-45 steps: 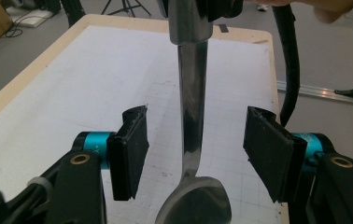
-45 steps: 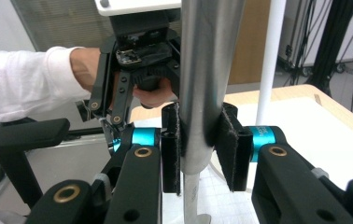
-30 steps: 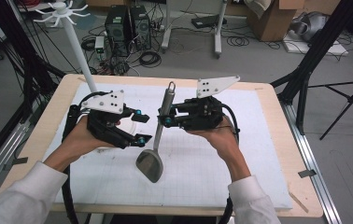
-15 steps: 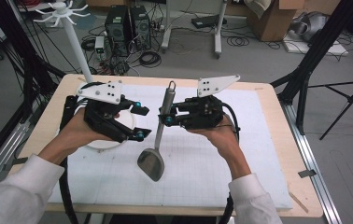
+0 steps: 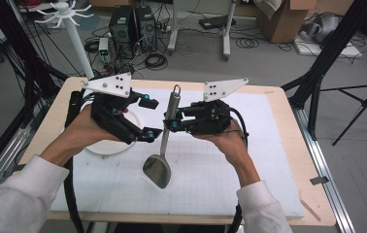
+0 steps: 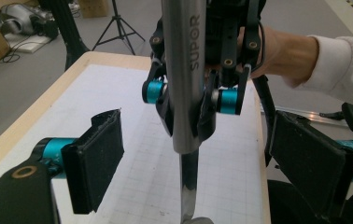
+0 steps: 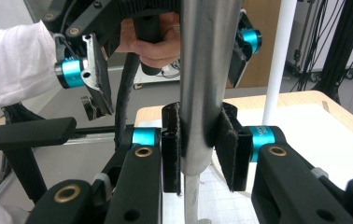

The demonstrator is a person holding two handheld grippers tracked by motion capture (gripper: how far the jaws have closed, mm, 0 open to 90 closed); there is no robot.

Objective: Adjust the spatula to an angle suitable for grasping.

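Observation:
A steel spatula point(image 5: 157, 170) hangs tilted over the white mat, head low and handle point(image 5: 173, 99) pointing away from me. My right gripper point(image 5: 170, 125) is shut on the handle's middle, and its pads point(image 7: 172, 149) press both sides of the handle point(image 7: 207, 56). My left gripper point(image 5: 148, 119) is just left of the handle, raised above a white plate point(image 5: 101, 148). Its jaws have just been opening and stand wide apart. In the left gripper view the pads point(image 6: 95, 158) flank the handle point(image 6: 184, 70) without touching it.
A white mat point(image 5: 269, 160) covers the wooden table point(image 5: 288, 121). A white stand with hooks point(image 5: 77, 43) rises at the table's back left corner. Computers, cables and a tripod sit on the floor behind and to the right.
My left gripper has lifted a little and its jaws have spread wider beside the handle. The right gripper and the spatula have stayed where they were.

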